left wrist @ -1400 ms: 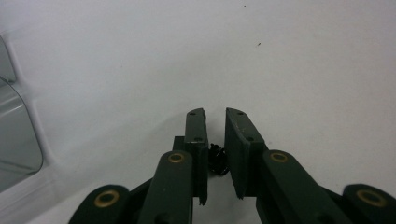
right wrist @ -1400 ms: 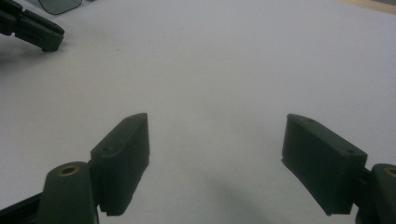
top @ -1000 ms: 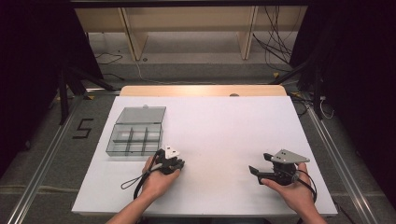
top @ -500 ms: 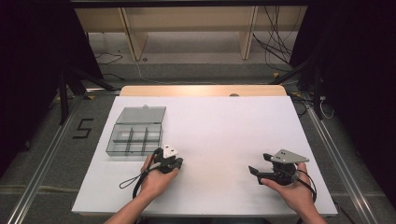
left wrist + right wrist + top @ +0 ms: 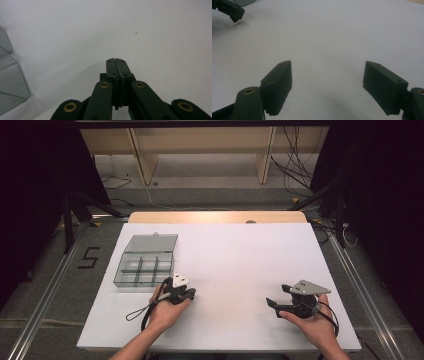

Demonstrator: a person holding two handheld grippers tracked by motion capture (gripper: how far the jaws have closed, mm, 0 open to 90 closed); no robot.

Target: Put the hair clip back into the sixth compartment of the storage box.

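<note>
Left side: clear plastic organizer box (image 5: pixel 146 261) sits on the white table (image 5: pixel 235 255) near its left edge, lid flipped open toward the far side, compartments look bare as far as I can tell. Left gripper (image 5: pixel 181 293) sits just right of and nearer than the box's near right corner, not touching it; jaws pressed together, nothing between them, and the box edge (image 5: pixel 11 75) shows at the left of the left gripper view. Right gripper (image 5: pixel 274 304) is well apart at the near right, low over bare table, jaws spread wide, holding nothing. My read: nothing handled yet. Box contact still to come, probably from the left gripper, which must open first.
</note>
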